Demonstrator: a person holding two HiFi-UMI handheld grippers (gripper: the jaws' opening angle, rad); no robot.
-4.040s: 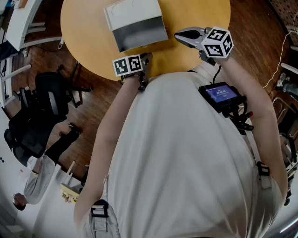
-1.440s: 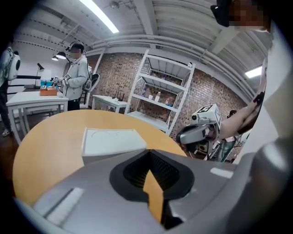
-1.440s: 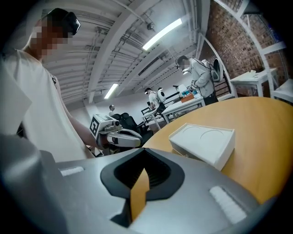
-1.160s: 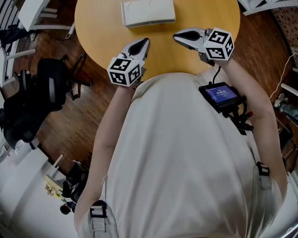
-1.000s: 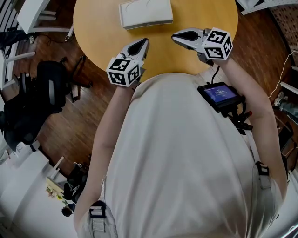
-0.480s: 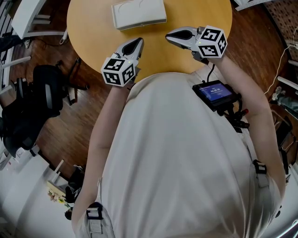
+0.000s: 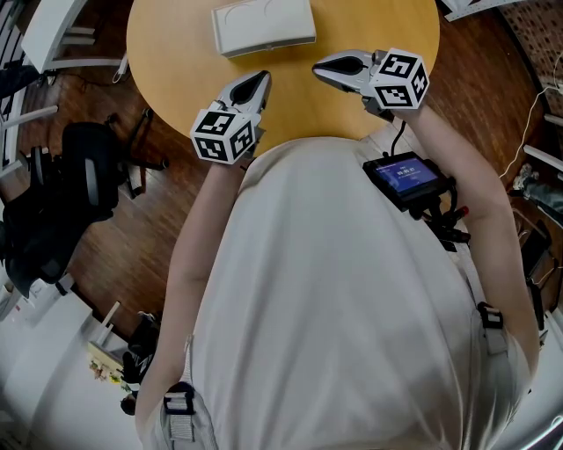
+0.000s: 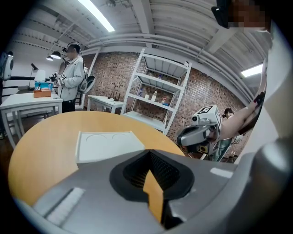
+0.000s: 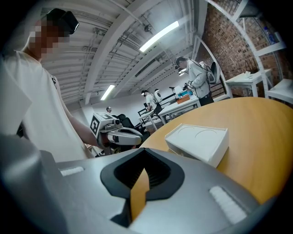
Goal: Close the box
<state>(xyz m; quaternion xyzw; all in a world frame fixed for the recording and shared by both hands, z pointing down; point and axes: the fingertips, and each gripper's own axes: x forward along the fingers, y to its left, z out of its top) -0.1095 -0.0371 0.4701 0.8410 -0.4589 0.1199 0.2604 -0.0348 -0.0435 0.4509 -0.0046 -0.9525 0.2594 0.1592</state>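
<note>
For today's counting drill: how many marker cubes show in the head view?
2. One cube sits on the left gripper, at the table's near edge. The other cube sits on the right gripper, right of the box. None seems hidden.

Workshop interior: brick wall (image 8: 114,78) and white shelving (image 8: 158,91) far right; ceiling strip lights (image 8: 96,16); dark wooden floor (image 7: 176,215); black chair (image 7: 88,171) left.

White box (image 7: 263,26), yellow table (image 7: 167,54), probably red-brown floor (image 7: 167,215)
</note>
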